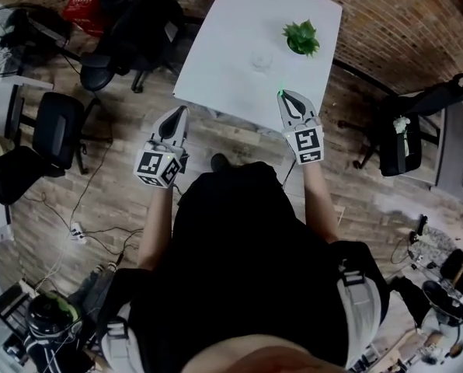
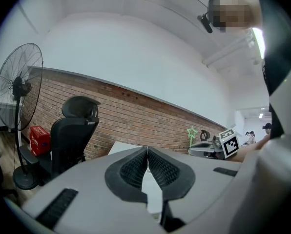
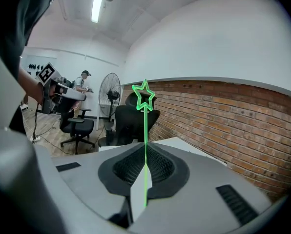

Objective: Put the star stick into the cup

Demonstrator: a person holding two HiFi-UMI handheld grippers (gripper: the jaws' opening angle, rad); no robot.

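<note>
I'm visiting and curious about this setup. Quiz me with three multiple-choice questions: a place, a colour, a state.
1. Where does the potted plant stand? A on the floor; B on the white table; C on a chair.
2. What colour is the star stick? A red; B green; C blue.
3. How is the right gripper? A wide open; B shut on nothing; C shut on the star stick.
Answers: B, it stands near the table's corner; B, it glows green; C, the stick rises between the closed jaws.

The left gripper [image 2: 147, 151], jaws together and empty, faces a brick wall [image 2: 135, 118]; the star stick [image 2: 192, 132] shows at right.
</note>
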